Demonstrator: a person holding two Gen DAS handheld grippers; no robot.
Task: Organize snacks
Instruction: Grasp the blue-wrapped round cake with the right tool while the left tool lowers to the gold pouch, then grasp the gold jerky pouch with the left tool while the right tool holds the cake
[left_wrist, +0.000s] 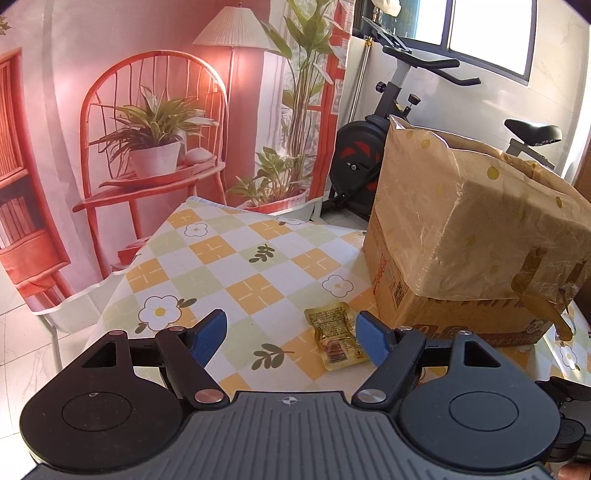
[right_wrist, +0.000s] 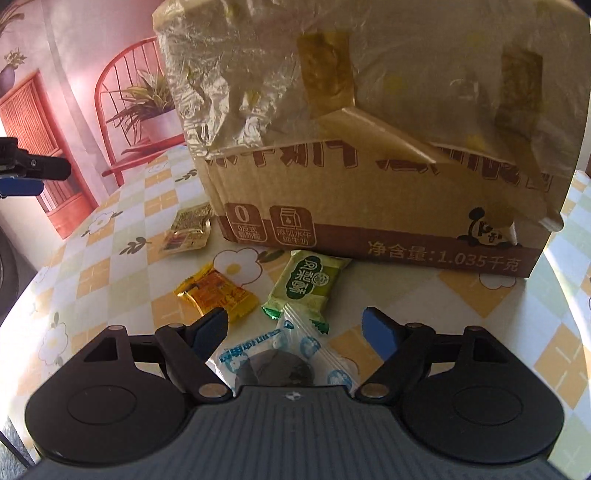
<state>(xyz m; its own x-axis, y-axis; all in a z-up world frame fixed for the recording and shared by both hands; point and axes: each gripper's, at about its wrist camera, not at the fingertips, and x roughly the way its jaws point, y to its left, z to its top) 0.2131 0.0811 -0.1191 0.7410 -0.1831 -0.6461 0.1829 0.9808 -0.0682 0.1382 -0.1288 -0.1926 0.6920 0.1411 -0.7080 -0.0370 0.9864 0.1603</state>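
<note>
- The left gripper (left_wrist: 291, 334) hangs over the checked tablecloth (left_wrist: 236, 258) with its 2 blue fingers spread wide and nothing between them.
- Just ahead of its right finger lies a flat golden sachet (left_wrist: 337, 334), close to the corner of the cardboard box (left_wrist: 461, 236) but apart from it, as far as I can judge.
- The right gripper (right_wrist: 295, 332) is spread wide too, and empty. It stands over 3 more snacks: an orange packet (right_wrist: 216, 291), a green packet (right_wrist: 308, 286) and a clear blue-printed wrapper (right_wrist: 295, 354) that lies between the fingers, partly under the gripper body.
- The green packet and the clear wrapper overlap at 1 end; the orange one lies just beside them.
- All 4 snacks look very light, and their film should be smooth and slippery.
- The golden sachet seems thin and soft, so I would come down on it from above and close across its short width, near the middle.
- The green and orange packets look puffed, probably with a brittle cake or candy inside, so a mild pinch on the body is safer than on the crimped end.
- The clear wrapper shows a dark round piece inside; taking hold at that piece should keep it from sliding out.
- The box top is wrapped in wrinkled plastic film (right_wrist: 258, 74), so where the snacks should enter I cannot tell.
</note>
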